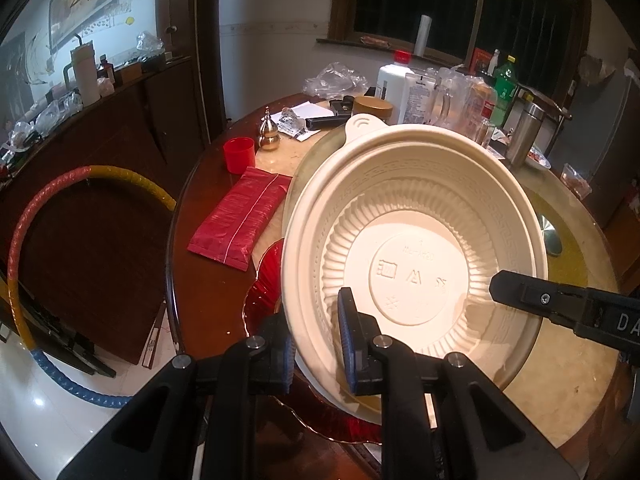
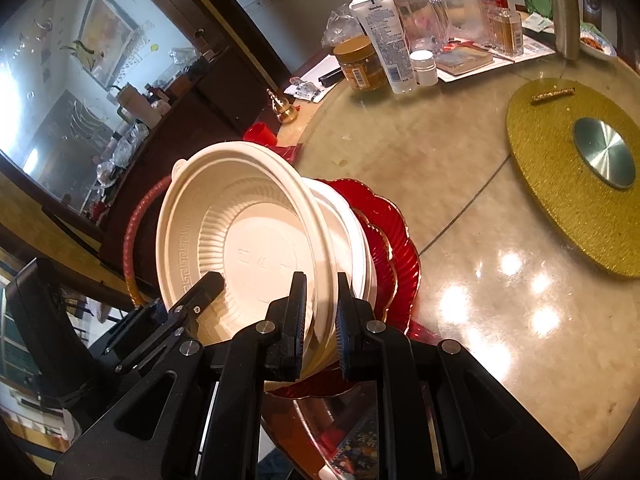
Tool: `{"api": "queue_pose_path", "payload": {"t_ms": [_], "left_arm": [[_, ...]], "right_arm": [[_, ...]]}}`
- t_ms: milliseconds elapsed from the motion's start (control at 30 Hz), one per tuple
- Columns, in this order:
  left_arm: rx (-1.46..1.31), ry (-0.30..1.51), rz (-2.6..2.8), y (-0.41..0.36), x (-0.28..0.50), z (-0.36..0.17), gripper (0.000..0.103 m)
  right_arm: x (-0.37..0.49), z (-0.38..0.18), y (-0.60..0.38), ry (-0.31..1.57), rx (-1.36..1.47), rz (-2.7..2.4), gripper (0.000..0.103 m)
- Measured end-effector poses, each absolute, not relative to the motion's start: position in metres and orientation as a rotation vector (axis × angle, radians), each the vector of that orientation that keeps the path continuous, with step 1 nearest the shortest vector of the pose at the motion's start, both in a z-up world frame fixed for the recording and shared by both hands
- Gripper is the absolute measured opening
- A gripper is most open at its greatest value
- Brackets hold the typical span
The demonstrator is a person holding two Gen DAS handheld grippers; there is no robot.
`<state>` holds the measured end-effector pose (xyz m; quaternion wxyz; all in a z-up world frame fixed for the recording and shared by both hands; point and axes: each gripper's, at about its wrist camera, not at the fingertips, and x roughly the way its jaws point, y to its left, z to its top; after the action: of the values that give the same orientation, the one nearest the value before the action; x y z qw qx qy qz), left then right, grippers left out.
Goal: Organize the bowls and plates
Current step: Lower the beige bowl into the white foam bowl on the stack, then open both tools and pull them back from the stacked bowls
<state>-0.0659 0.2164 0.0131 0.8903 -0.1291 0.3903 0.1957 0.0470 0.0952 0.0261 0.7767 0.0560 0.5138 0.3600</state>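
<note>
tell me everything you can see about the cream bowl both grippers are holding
The cream bowl looks like thin moulded plastic: round, ribbed inner wall, key-pattern band under the rim, embossed marks on its flat base, a small tab on the far rim. It is tilted, nested over other white bowls on red plates. The left gripper and right gripper pinch its rim.

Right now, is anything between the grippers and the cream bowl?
No. Both are already on it: the left gripper straddles the near rim of the cream bowl, and the right gripper straddles another part of the rim. The bowl sits tilted over a red plate.
</note>
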Motion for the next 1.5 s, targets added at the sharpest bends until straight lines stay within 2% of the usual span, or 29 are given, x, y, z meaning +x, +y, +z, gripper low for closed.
{"api": "queue_pose_path", "payload": {"t_ms": [600,700,767,800,867,900,933,1000,1100,1200,1500], "left_arm": [[-0.222,0.824,0.427,0.214,-0.064,0.016,0.020],[-0.219,0.830,0.429,0.213,-0.063,0.017,0.030],[-0.217,0.818,0.435,0.213,-0.064,0.020,0.046],[-0.217,0.811,0.441,0.213,-0.065,0.022,0.050],[-0.224,0.799,0.448,0.213,-0.067,0.025,0.064],[-0.223,0.791,0.454,0.214,-0.068,0.026,0.065],[-0.216,0.784,0.463,0.213,-0.069,0.027,0.065],[-0.204,0.776,0.477,0.213,-0.071,0.029,0.067],[-0.206,0.771,0.483,0.213,-0.073,0.029,0.072],[-0.199,0.750,0.503,0.212,-0.077,0.033,0.077],[-0.124,0.701,0.545,0.192,-0.090,0.044,0.084]], "right_arm": [[0.052,0.042,0.097,1.053,-0.016,0.722,0.013],[0.051,0.044,0.098,1.046,-0.014,0.729,0.013],[0.048,0.046,0.098,1.039,-0.011,0.731,0.013],[0.047,0.046,0.098,1.037,-0.010,0.734,0.013],[0.047,0.047,0.098,1.034,-0.003,0.740,0.014],[0.046,0.047,0.098,1.031,0.003,0.746,0.021],[0.045,0.048,0.097,1.027,0.006,0.753,0.035],[0.042,0.049,0.098,1.018,0.006,0.766,0.054],[0.033,0.055,0.099,0.984,-0.007,0.796,0.055],[0.025,0.062,0.098,0.937,-0.034,0.808,0.073],[-0.005,0.066,0.080,0.819,-0.194,0.843,0.082]]}}
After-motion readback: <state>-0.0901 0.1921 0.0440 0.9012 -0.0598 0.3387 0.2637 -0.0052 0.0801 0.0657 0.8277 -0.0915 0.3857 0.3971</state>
